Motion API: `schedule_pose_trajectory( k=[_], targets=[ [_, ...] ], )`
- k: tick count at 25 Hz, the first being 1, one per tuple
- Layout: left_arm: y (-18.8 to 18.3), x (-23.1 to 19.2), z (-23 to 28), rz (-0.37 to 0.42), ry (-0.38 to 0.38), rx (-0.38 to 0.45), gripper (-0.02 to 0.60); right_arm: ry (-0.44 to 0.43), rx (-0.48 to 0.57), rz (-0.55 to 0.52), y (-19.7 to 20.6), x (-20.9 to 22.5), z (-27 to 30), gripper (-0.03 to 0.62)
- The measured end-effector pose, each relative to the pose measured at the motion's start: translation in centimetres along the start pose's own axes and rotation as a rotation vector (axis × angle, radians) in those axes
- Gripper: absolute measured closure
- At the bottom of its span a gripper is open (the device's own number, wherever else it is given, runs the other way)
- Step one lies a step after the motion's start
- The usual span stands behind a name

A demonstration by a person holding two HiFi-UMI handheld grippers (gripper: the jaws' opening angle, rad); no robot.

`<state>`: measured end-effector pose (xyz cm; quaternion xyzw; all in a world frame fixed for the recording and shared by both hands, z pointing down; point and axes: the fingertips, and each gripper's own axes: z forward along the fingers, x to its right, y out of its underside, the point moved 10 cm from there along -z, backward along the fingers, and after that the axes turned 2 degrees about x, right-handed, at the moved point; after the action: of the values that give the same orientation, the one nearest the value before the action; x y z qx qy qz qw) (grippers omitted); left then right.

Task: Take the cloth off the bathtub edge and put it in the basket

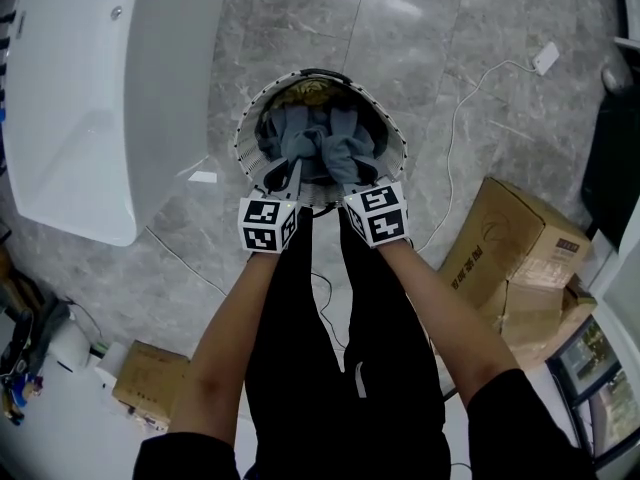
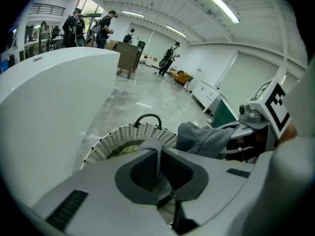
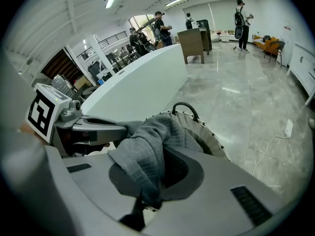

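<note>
2 grippers hold the same grey cloth [image 1: 322,140] over the round woven basket [image 1: 392,136]. The basket stands on the grey marble floor [image 1: 470,58], just beside the white bathtub [image 1: 80,98]. The left gripper [image 2: 158,167] has its jaws almost together, and a thin fold of the cloth is pinched between the pads. The right gripper [image 3: 156,173] is also nearly closed on the cloth, and the fabric is bunched over the jaw at the left of that view. From the head view the cloth lies within the ring of the basket rim, between both grippers; whether it touches the bottom I cannot tell. Cardboard boxes [image 1: 515,253] lie at the right, well apart from the basket.
</note>
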<state>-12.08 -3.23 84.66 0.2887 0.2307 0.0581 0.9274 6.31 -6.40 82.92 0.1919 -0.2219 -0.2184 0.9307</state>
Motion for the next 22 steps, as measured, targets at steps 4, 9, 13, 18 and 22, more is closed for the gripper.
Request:
schedule_pose_trajectory(
  k=[4,9,13,18,22],
  targets=[
    [-0.2,-0.1,0.0,0.006,0.008,0.008,0.551,-0.002,-0.011,-0.003,-0.1,-0.4,0.7,0.554],
    [0.3,-0.4,-0.5,-0.037,0.04,0.05,0.483,-0.021,-0.051,-0.001,0.0,-0.8,1.5,0.553],
    [0.8,-1.1,-0.9,-0.05,0.02,0.071,0.44,-0.045,-0.081,0.004,0.2,-0.9,2.1,0.433],
    [1.5,-1.6,-1.3,-0.046,-0.022,0.062,0.397,-0.047,-0.107,0.016,0.7,-0.8,2.4,0.387],
    [2.2,-1.4,-2.1,-0.056,-0.037,0.055,0.374,-0.042,-0.115,0.033,0.7,-0.8,2.2,0.372]
  ],
)
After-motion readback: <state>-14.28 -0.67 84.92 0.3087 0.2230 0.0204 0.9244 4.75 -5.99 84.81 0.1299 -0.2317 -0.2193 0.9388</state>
